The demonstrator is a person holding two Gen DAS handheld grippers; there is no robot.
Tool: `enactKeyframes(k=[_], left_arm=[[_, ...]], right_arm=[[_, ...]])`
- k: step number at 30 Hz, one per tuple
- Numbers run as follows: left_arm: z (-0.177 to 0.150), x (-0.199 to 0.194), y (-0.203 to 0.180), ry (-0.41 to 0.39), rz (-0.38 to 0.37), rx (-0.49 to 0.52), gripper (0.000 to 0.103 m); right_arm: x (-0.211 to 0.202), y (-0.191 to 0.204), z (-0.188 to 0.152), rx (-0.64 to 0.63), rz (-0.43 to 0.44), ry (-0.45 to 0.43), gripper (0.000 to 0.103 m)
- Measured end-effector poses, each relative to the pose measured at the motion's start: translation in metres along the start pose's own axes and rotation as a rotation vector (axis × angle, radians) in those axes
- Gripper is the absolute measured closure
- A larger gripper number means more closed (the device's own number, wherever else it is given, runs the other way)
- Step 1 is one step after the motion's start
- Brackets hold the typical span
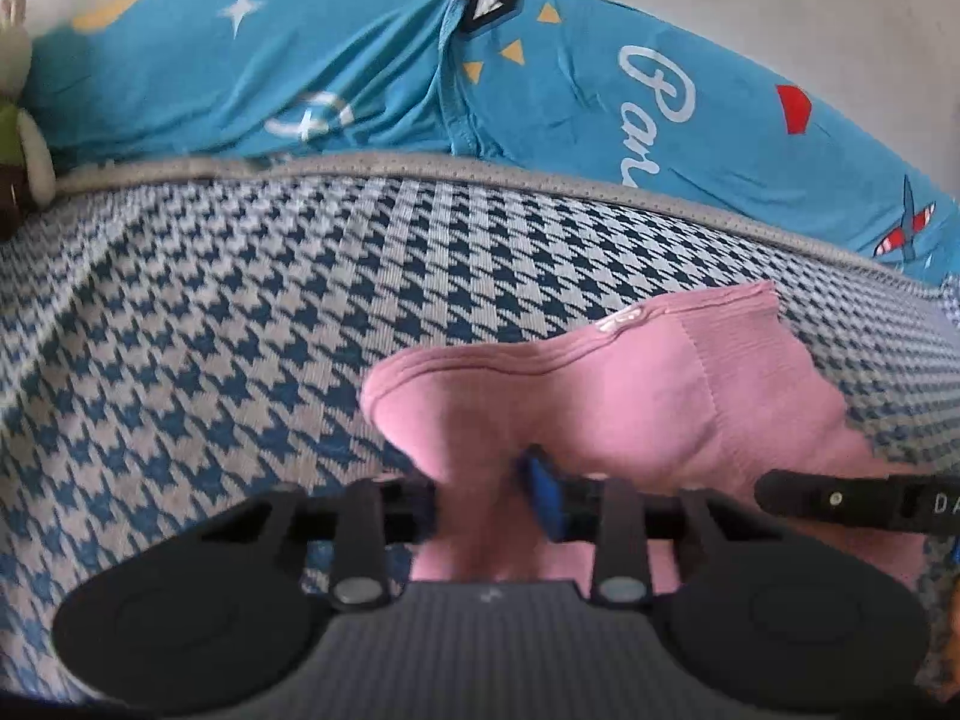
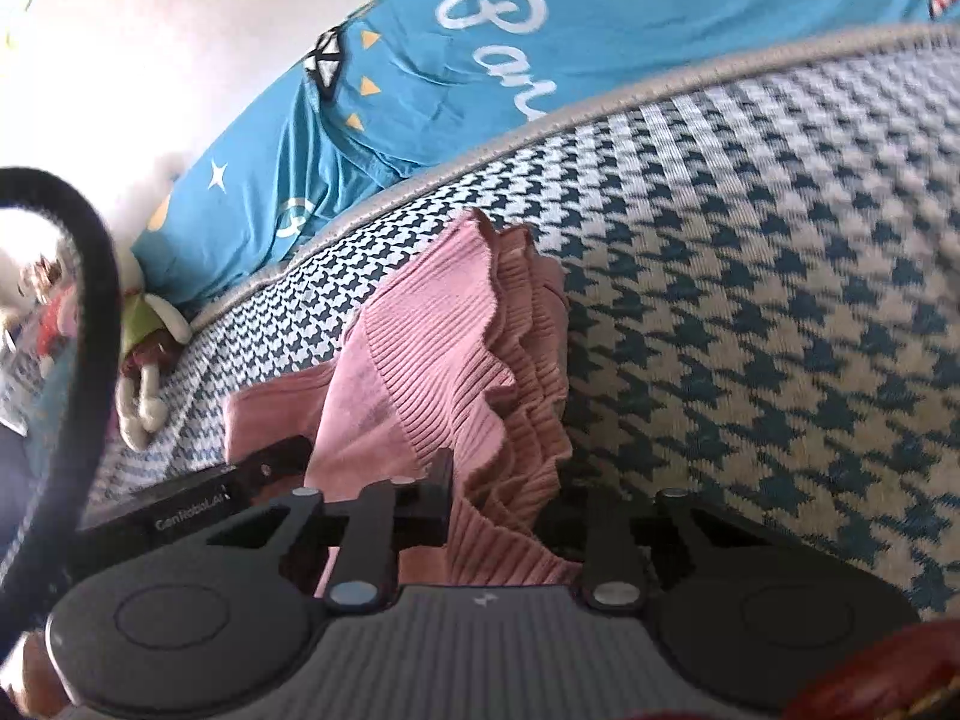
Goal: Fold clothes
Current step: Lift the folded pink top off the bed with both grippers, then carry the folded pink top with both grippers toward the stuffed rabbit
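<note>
A pink knit garment (image 1: 600, 396) lies bunched on the houndstooth cover (image 1: 240, 330). In the left wrist view my left gripper (image 1: 486, 492) is shut on a fold of it, the cloth rising between the fingers beside a blue pad (image 1: 543, 489). In the right wrist view my right gripper (image 2: 504, 498) is shut on the garment's ribbed, ruffled edge (image 2: 456, 360), which drapes over the right finger. Each gripper shows in the other's view: the right gripper's finger (image 1: 840, 501) at the right, the left gripper's body (image 2: 198, 504) at the left, both close together on the cloth.
A turquoise printed sheet (image 1: 360, 78) lies behind the cover's grey border (image 1: 420, 165). A stuffed toy (image 2: 144, 348) rests at the far left edge. A black cable (image 2: 96, 276) loops through the right wrist view's left side. Open houndstooth cover (image 2: 780, 300) spreads around the garment.
</note>
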State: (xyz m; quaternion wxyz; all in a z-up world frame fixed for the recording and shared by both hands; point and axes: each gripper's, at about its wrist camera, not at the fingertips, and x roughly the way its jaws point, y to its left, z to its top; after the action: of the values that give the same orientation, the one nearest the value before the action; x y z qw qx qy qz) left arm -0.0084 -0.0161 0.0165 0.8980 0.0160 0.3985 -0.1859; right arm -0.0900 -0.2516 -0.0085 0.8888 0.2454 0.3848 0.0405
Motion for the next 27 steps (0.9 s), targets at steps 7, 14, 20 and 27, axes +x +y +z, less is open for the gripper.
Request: enactKeyframes(k=[7, 14, 20, 27], left_arm=[[-0.001, -0.016, -0.021, -0.099, 0.103, 0.137, 0.091], [-0.001, -0.034, -0.028, -0.16, 0.181, 0.197, 0.092], [0.0, -0.052, -0.024, -0.188, 0.216, 0.183, 0.092], [0.004, -0.07, -0.015, -0.217, 0.255, 0.134, 0.092]], right_arm=[[-0.016, 0.039, -0.003, -0.199, -0.087, -0.081, 0.083], [-0.027, 0.067, -0.009, -0.292, -0.095, -0.143, 0.083], [-0.032, 0.081, -0.012, -0.337, -0.079, -0.17, 0.084], [-0.042, 0.1, -0.012, -0.345, -0.034, -0.212, 0.084]])
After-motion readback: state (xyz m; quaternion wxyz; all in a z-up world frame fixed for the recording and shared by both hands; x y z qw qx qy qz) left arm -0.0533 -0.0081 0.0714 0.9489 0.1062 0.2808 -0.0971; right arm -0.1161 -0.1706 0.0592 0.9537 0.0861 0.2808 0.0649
